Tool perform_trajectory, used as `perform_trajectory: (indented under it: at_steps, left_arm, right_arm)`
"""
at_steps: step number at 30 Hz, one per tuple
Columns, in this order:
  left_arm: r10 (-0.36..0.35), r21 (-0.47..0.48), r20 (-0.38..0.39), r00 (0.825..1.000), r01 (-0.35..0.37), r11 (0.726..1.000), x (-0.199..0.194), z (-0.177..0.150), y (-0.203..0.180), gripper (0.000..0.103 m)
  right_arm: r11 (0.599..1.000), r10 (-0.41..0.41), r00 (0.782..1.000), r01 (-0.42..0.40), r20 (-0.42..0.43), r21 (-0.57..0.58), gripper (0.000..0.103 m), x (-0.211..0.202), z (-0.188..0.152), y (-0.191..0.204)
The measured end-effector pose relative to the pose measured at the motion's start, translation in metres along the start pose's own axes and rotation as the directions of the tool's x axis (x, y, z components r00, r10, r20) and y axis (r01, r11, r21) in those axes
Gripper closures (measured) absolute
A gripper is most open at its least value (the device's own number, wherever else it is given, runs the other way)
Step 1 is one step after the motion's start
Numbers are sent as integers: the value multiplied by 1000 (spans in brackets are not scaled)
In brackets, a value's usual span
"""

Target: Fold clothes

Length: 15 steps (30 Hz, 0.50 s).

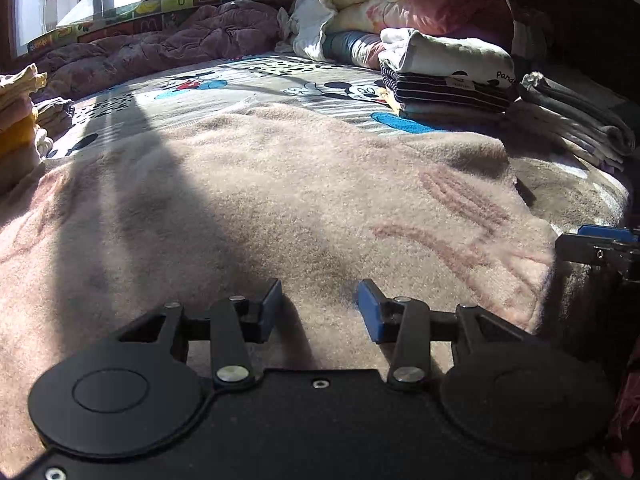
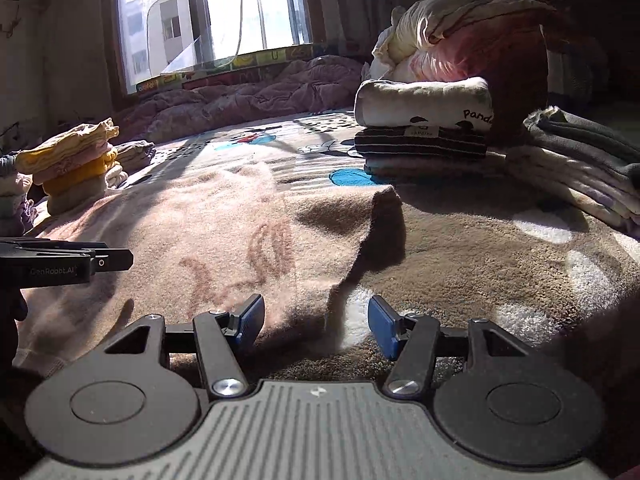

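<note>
The pink fleece garment [image 1: 280, 200] lies spread flat on the bed [image 1: 248, 80], directly under and ahead of both my grippers, its fabric running away from me toward the window side of the bed and stretching well out to my left. My left gripper [image 1: 319, 308] hangs low over the middle of the near part, fingers spread, nothing between them; the cloth's near edge is hidden beneath it. My right gripper [image 2: 316, 326] is also spread and empty, and it sits right at the garment's right-hand edge [image 2: 340, 280]: one blue pad is over the pink fleece, the other over the brown blanket [image 2: 480, 264] beside it. That edge runs from my right fingers away toward a raised, folded-over corner [image 2: 384, 200]. So the right hand is plainly the nearer one to a graspable edge. I judge the fold must go across, right edge carried toward the left. Folded stacks [image 2: 424, 136] stand near the bed's far right corner, well apart from the garment.
</note>
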<state>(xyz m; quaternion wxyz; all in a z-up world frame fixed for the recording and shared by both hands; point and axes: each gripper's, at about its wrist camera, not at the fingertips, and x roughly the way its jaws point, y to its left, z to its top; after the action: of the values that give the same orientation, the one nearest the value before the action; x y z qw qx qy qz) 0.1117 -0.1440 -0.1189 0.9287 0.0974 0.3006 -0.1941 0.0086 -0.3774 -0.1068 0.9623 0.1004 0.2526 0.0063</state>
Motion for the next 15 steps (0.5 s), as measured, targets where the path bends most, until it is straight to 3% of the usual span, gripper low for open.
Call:
perform_trajectory:
  at_steps: [2,5,7,8,9,12,15]
  left_arm:
    - [54,98,13,998,-55,994,-1,-3,-19,60]
    - [-28,57,98,995,23,998,-18,5,-30,60]
    - [-120,103,103,987,110,989,-24,8,-49,60]
    - [-135,149,104,985,119,982,-26,6,-60,60]
    - [-143,226,93,985,119,967,-25,4,-75,60]
    - [-157,429,78,985,109,897,-22,-6,-119,60]
    - [-85,553,56,995,40,832,-13,-17,-144,62]
  right_arm:
    - [997,11,1000,-9,-19,77,45,5,-1,-13]
    - [979,54,998,-48,-25,200,45,11,-2,-31]
    - [943,94,996,-87,-4,320,45,13,-4,-49]
    - [919,112,994,-107,8,379,45,14,-4,-58]
    - [874,135,990,-131,25,468,45,15,-7,-72]
    - [785,177,982,-180,63,593,45,18,-13,-94]
    - [719,263,961,-254,84,647,43,22,-17,-101]
